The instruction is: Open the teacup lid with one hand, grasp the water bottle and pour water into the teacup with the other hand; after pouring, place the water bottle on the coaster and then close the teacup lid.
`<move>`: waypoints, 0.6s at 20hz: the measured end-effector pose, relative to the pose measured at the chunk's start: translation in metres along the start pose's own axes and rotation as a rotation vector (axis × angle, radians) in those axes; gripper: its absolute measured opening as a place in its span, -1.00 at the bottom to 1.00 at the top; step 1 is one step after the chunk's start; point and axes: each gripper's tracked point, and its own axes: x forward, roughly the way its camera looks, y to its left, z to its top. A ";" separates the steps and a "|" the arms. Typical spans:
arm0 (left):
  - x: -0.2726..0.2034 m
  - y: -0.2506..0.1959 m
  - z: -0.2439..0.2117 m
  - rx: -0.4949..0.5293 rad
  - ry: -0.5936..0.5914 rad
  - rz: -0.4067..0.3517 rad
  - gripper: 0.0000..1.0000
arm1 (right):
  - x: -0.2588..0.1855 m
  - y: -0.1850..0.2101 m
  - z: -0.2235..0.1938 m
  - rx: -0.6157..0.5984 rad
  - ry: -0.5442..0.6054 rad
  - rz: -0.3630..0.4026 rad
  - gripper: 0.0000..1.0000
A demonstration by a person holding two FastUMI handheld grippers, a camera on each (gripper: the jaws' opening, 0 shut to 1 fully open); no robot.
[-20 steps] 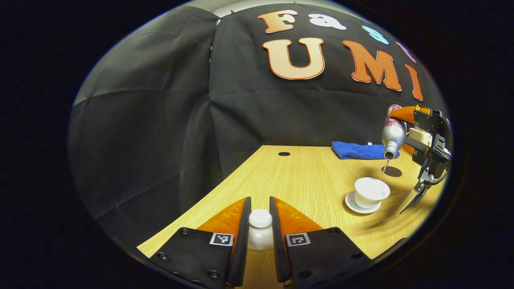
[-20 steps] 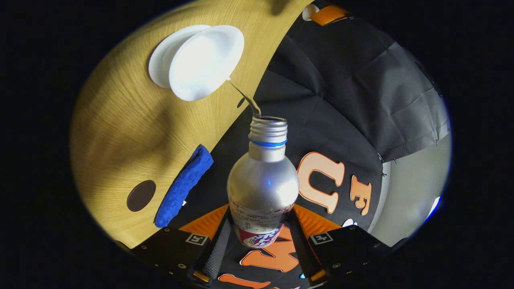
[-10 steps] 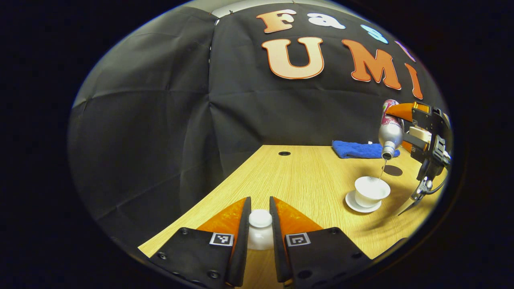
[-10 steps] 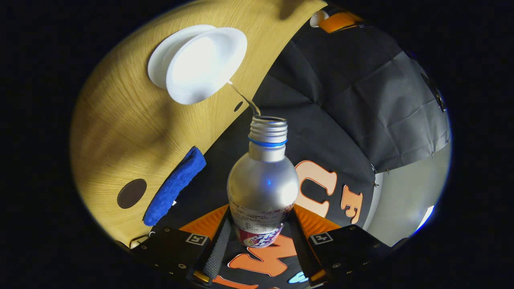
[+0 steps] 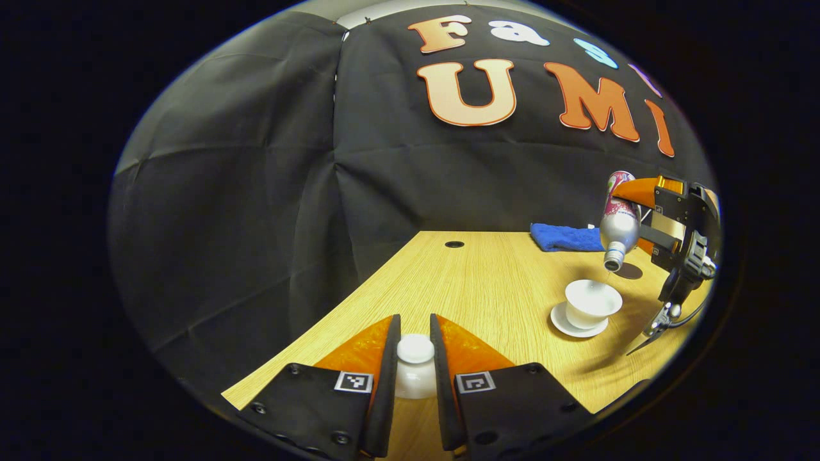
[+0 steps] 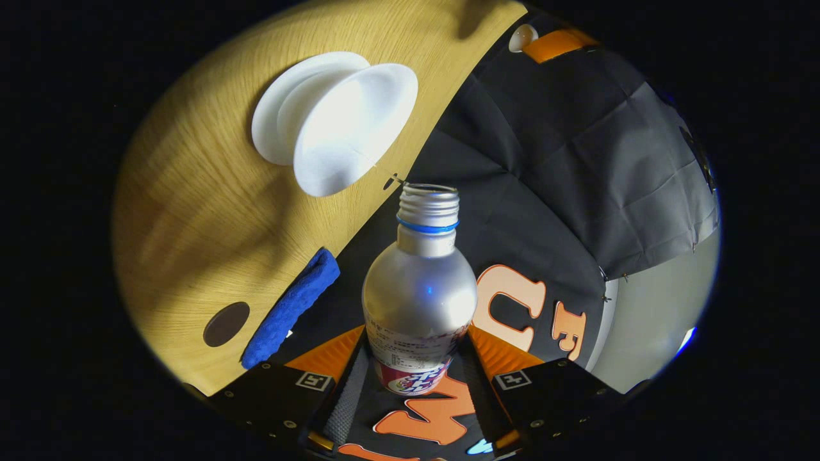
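My left gripper (image 5: 415, 333) is shut on the white teacup lid (image 5: 414, 366), held low over the table's near edge. The white teacup (image 5: 592, 301) stands uncovered on its saucer (image 5: 567, 326) at the right. Above it my right gripper (image 5: 647, 214) holds the silver water bottle (image 5: 618, 224) tilted mouth-down over the cup. In the right gripper view the right gripper (image 6: 416, 358) is shut on the bottle (image 6: 419, 301), whose open neck points at the teacup (image 6: 352, 121); only a thin trickle leaves the mouth. The dark round coaster (image 6: 225, 324) lies beyond the cup.
A folded blue cloth (image 5: 567, 238) lies at the back of the wooden table (image 5: 487, 288), close to the coaster (image 5: 628, 271). A small round hole (image 5: 454, 244) sits in the tabletop near the booth wall.
The water stream has thinned to almost nothing. The right gripper has moved the bottle slightly lower and levelled it a little. The left gripper with the lid has stayed still.
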 end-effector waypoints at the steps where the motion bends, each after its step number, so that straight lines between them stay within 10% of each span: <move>1: 0.000 -0.002 0.000 -0.010 -0.004 -0.008 -0.34 | -0.001 0.004 0.001 0.018 0.000 0.007 0.54; 12: 0.003 -0.040 0.026 -0.020 -0.048 -0.069 -0.34 | -0.024 0.044 -0.010 0.667 0.069 0.192 0.56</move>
